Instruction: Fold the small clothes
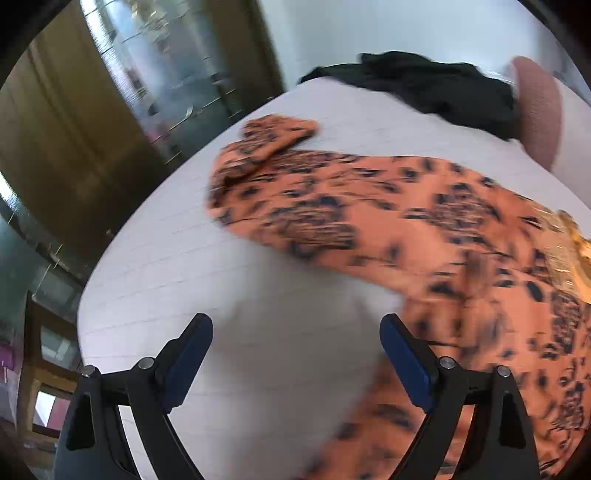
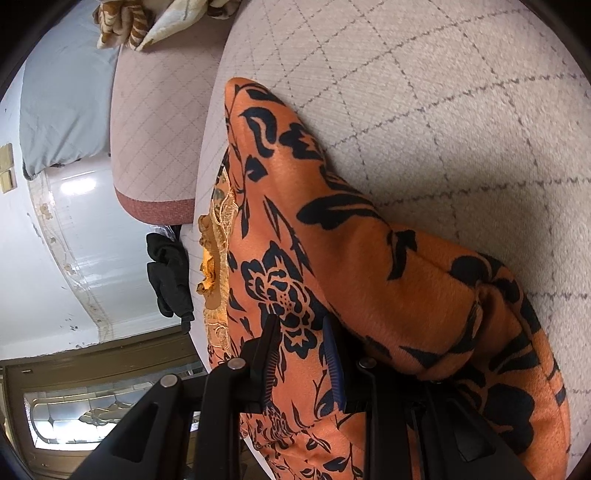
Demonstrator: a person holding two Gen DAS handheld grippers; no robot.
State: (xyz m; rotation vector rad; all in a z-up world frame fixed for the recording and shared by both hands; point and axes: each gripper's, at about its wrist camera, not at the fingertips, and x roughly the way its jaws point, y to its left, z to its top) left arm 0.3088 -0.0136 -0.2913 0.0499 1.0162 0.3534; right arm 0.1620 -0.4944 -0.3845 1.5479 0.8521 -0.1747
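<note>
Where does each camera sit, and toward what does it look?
Left wrist: sits behind the open left gripper, above the quilted bed surface, facing the orange floral garment and black garment.
Right wrist: sits behind the right gripper, whose fingers pinch the orange garment; the view is rolled sideways.
Shared: both show the orange garment, black garment and bed.

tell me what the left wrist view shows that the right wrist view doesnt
Only the left wrist view shows the left gripper, jaws wide apart over bare bed cover, holding nothing. Only the right wrist view shows the right gripper clamped on the orange floral garment, plus a striped cloth at the top. Both show that garment and a black garment.
</note>
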